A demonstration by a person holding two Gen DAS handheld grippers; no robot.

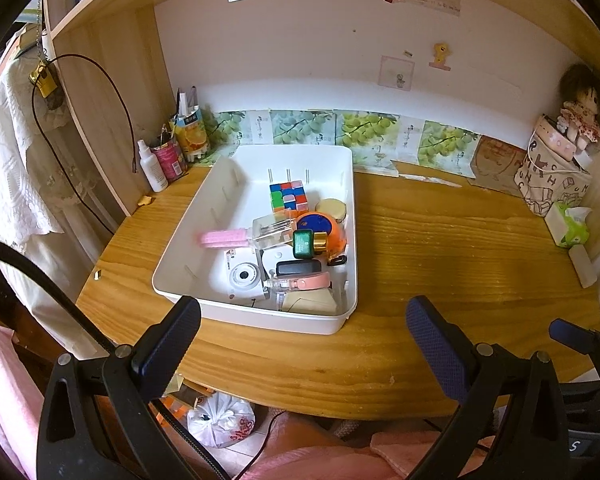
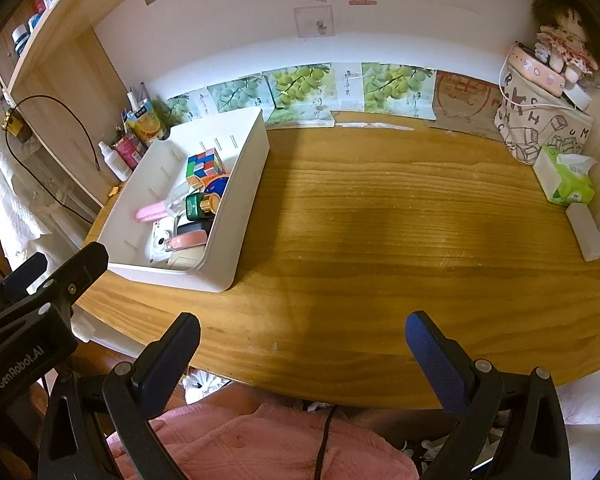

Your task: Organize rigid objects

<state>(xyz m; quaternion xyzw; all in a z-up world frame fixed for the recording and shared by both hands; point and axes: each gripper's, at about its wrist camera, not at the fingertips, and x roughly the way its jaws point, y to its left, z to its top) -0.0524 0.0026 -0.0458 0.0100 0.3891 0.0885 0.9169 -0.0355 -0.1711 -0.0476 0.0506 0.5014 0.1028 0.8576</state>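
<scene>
A white bin [image 1: 204, 208] [image 2: 244, 184] stands on the left part of the wooden desk [image 1: 440, 264] [image 2: 380, 220]. Inside lie a puzzle cube [image 1: 289, 196] [image 2: 205, 164], a white instant camera [image 1: 245, 276] [image 2: 161, 243], a green bottle with a gold cap [image 1: 306, 243] [image 2: 199, 205], an orange round thing [image 1: 323, 227], a pink bar [image 1: 222, 238] [image 2: 150, 212] and a small round tin [image 1: 332, 209]. My left gripper [image 1: 303, 322] hovers open over the desk's front edge, just short of the bin. My right gripper [image 2: 302, 338] is open above the bare front edge, with nothing between its fingers.
Bottles and cups [image 1: 172, 152] [image 2: 134, 136] crowd the back left corner. A printed fabric bag with a doll [image 1: 556, 172] [image 2: 544, 120], a green tissue box [image 1: 572, 224] [image 2: 566, 180] and a white block [image 1: 583, 266] [image 2: 586, 232] line the right side. Pink cloth [image 2: 260, 440] lies below the desk edge.
</scene>
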